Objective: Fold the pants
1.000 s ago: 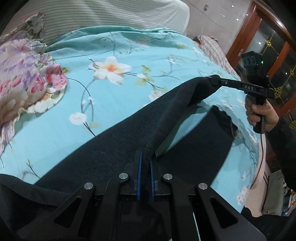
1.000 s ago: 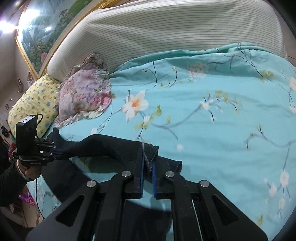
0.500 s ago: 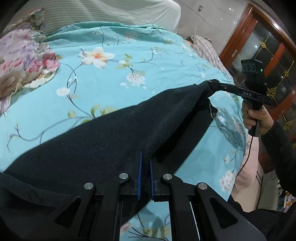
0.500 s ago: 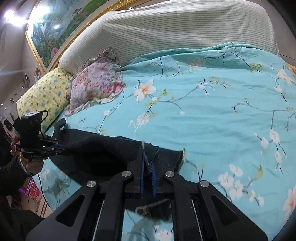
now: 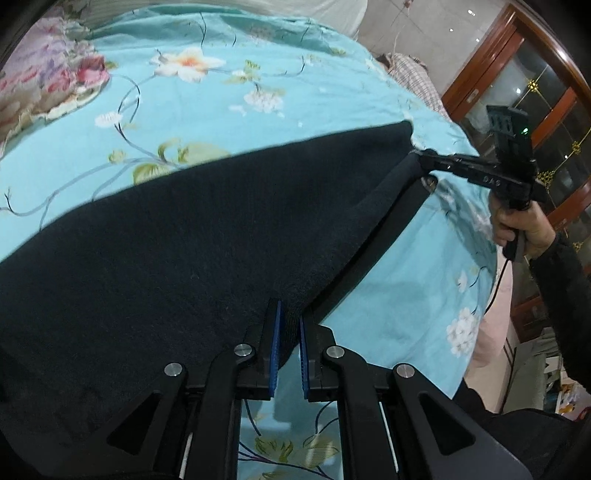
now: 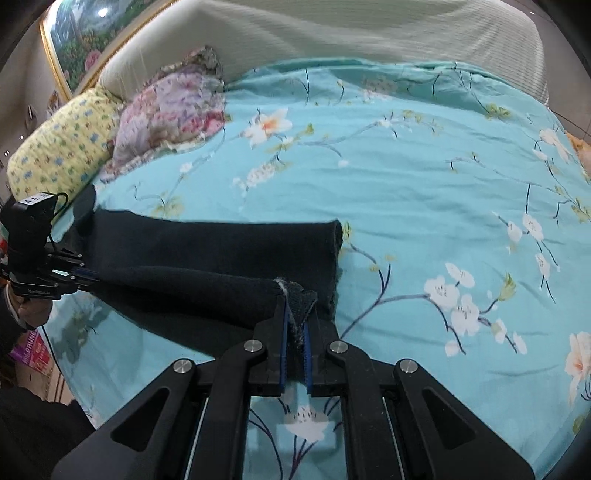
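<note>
So the pants [image 5: 192,236] are dark, fuzzy-knit, stretched out across the near edge of the bed between my two grippers. My left gripper [image 5: 289,343] has its jaws clamped on one end of the near edge, cloth pinched between the blue pads. My right gripper [image 6: 295,350] has its jaws closed on the other end, where a bit of hem sticks up with a pale thread on it. The held edge is lifted off the bed, while the far part lies flat on the cover with its end squared off.

My read: I'm mid-fold, carrying the near edge up so it can go over onto the far half. Next move needs both hands travelling together at the same height, keeping the cloth taut, then laying it down so the edges line up before I let go. If one side lags, I reckon it'll skew or bunch.

The bed has a turquoise floral cover [image 6: 424,177], soft and slightly rumpled. Up at the head there's a pink floral pillow [image 6: 173,107], a yellow pillow [image 6: 59,144] and a striped headboard cushion [image 6: 351,33], with a framed painting [image 6: 77,40] on the wall. Off to the right there's a wooden glass-door cabinet [image 5: 535,103].
</note>
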Available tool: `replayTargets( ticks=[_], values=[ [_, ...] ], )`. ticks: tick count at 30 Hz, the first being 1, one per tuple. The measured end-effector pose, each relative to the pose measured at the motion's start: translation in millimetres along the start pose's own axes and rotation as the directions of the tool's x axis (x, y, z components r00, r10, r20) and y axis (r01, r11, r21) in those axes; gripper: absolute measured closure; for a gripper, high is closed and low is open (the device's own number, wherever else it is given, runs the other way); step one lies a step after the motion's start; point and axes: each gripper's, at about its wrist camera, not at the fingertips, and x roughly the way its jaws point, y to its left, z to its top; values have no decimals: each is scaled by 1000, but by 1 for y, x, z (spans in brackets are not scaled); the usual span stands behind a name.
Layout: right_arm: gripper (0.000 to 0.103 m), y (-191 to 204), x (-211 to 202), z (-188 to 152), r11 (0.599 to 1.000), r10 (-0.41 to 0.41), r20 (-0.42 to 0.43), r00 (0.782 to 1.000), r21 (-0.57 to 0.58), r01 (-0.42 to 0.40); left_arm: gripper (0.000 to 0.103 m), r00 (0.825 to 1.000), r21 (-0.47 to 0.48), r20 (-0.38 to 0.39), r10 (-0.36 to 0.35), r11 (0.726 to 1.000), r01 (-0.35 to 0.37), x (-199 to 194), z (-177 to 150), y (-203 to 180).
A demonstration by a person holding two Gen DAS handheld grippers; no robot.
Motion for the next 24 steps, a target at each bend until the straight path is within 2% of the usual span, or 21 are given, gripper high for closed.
replayTargets(
  ticks=[1,3,4,5,6,7,10,15,19,24],
  values=[
    [95,1,0,-2,1000,-9,-4,1000,-4,9,92,1000,-6,-1,-2,1000,2,1,-1,0],
    [90,3,-1,-4,1000,-16,-6,1000,-8,16,82,1000,-27,10,-13,1000,14,-1,-3,0],
    [81,3,-3,-5,1000,-29,-7,1000,-2,29,78,1000,-30,12,-22,999,23,-2,-2,-1],
    [68,3,-4,-5,999,-44,-9,999,7,44,70,999,-36,20,-32,999,32,-5,-4,-3],
    [63,2,-7,-6,998,-65,-13,998,18,65,61,999,-38,24,-37,999,38,-6,-5,-3],
    [57,3,-12,-6,997,-78,-6,997,24,78,59,999,-37,31,-43,998,45,-9,-7,-4],
    [56,6,-28,-5,996,-86,36,996,39,85,55,998,-32,49,-28,999,30,-13,-15,-10],
    [56,27,-48,2,997,-75,117,990,40,70,49,995,-109,103,-13,994,24,-33,-26,-5],
    [55,59,-45,13,1000,6,155,988,4,-6,47,986,-196,159,41,981,-9,-59,-38,15],
    [54,100,-16,24,985,173,137,975,-2,-175,45,968,-334,218,126,941,-47,-98,-56,54]
  ],
)
